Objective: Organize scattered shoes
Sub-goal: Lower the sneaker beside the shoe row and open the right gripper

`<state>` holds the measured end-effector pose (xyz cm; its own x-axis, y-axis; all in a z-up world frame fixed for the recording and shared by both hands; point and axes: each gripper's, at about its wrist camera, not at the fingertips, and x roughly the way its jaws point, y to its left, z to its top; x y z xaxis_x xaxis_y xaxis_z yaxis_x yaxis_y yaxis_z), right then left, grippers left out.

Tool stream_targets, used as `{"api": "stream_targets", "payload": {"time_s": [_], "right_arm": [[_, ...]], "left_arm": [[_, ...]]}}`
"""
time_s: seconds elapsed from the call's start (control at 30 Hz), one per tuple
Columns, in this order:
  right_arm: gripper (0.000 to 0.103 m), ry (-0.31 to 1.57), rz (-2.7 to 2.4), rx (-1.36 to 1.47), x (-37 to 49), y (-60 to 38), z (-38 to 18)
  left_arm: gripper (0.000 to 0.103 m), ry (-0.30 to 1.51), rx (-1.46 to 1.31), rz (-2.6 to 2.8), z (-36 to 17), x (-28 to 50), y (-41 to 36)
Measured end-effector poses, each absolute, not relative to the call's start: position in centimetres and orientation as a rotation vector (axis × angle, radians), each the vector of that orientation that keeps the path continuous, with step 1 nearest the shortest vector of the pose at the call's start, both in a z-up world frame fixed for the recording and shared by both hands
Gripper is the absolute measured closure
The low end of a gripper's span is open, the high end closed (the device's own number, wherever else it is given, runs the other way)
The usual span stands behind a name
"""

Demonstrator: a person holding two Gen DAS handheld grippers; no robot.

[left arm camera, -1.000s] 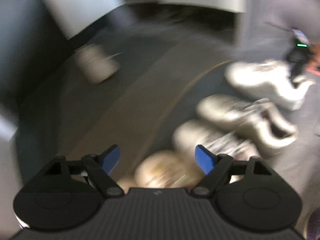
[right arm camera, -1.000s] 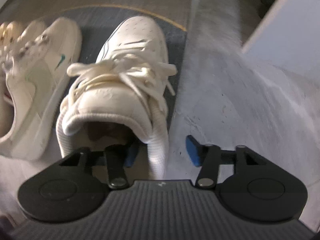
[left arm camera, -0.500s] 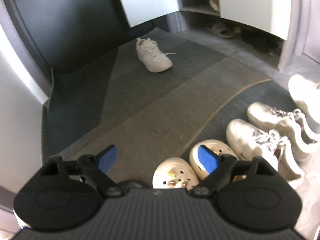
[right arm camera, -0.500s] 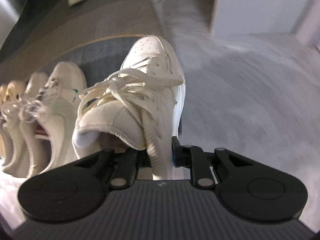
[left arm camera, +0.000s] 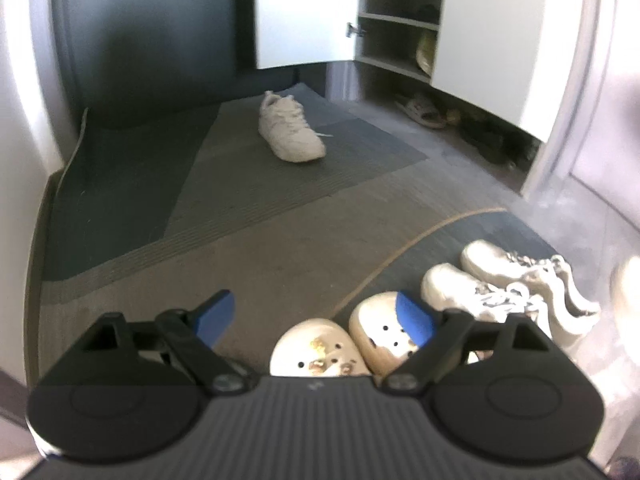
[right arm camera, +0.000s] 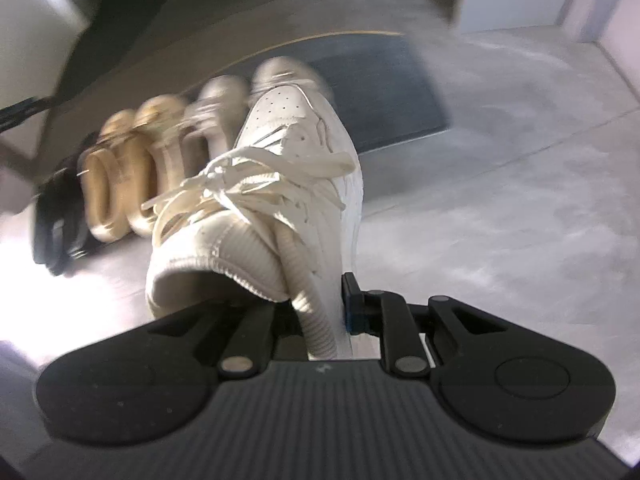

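The white sneaker [right arm camera: 288,184] has risen off the floor, clamped in the right hand-held gripper [right arm camera: 312,312]; the left hand-held gripper [left arm camera: 316,316] stays wide.

I see a big gray rug [left arm camera: 248,200] on the floor, with a thin yellow line curving across it. Behind it is a white cabinet door [left arm camera: 300,12], open. Beside it are gray shelves [left arm camera: 396,20]. The bare floor [right arm camera: 520,184] looks pale gray.

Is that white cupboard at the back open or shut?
Open. The cupboard has its white door swung aside, baring shelves with a yellowish shoe on one.
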<state>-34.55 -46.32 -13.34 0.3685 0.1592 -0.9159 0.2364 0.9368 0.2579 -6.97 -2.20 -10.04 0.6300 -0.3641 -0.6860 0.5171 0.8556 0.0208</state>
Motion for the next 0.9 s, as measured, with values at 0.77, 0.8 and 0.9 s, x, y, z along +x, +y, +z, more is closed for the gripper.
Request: {"api": "stream_targets", "payload": {"time_s": [0.77,0.8,0.9], "right_arm": [[0.086,1.522,0.894,0.337,-22.6,-8.7,-28.9],[0.086,1.535,0.884,0.338,-23.1,-8.1,-29.2],[0.085,1.549,0.836,0.354,-24.8,-6.6,-29.3]], "left_arm": [[0.014,0.687,0.029,-0.17,-5.8,-10.1,15.2],[0.014,0.703,0.022,-0.163,-6.1,-10.1,15.9],[0.014,0.736,0.004,-0.159,-6.7,-9.9,17.4]]}}
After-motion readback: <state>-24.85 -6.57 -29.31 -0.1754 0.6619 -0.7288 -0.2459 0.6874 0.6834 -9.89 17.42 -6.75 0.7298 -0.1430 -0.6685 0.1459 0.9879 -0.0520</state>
